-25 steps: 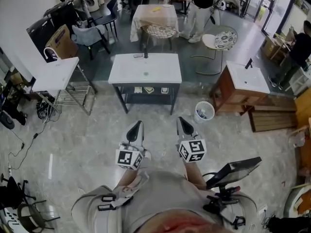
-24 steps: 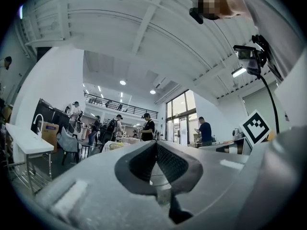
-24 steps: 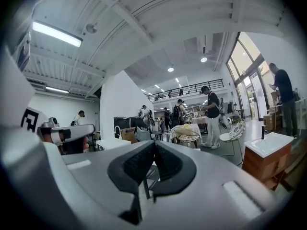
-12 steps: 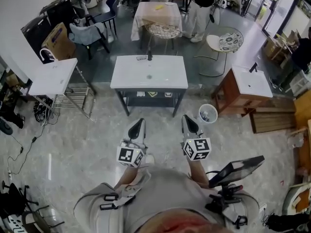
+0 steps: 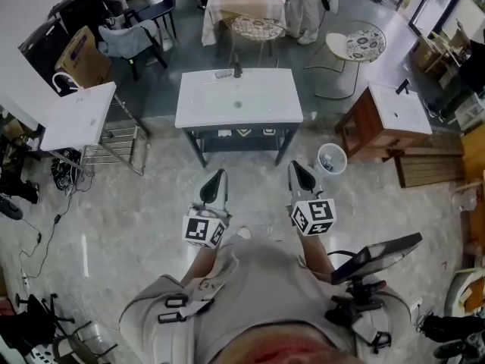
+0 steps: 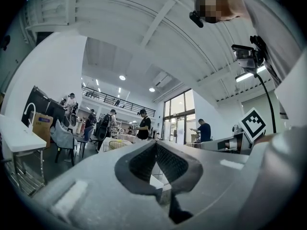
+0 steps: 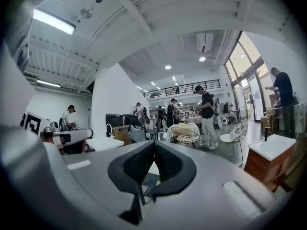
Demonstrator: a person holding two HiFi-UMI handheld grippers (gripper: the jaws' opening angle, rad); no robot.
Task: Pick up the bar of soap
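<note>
A white washbasin table point(image 5: 195, 117) stands ahead of me in the head view, with a dark tap point(image 5: 237, 68) at its far edge. A small flat object point(image 5: 222, 74) lies beside the tap; it is too small to tell whether it is the soap. My left gripper point(image 5: 215, 177) and right gripper point(image 5: 300, 170) hang side by side over the marble floor, short of the table. Both are shut with nothing in them. The left gripper view shows its jaws point(image 6: 156, 146) meeting, and the right gripper view shows the same point(image 7: 154, 146).
A white bin point(image 5: 331, 158) sits right of the table, with a wooden cabinet with basin point(image 5: 383, 123) and a wooden pallet point(image 5: 428, 169) beyond it. Another white table point(image 5: 76, 116) stands at the left. A tablet on a mount point(image 5: 375, 252) juts out at my right hip.
I have walked forward: the washbasin table and bin have come closer to both grippers. The grippers stay shut and side by side.
</note>
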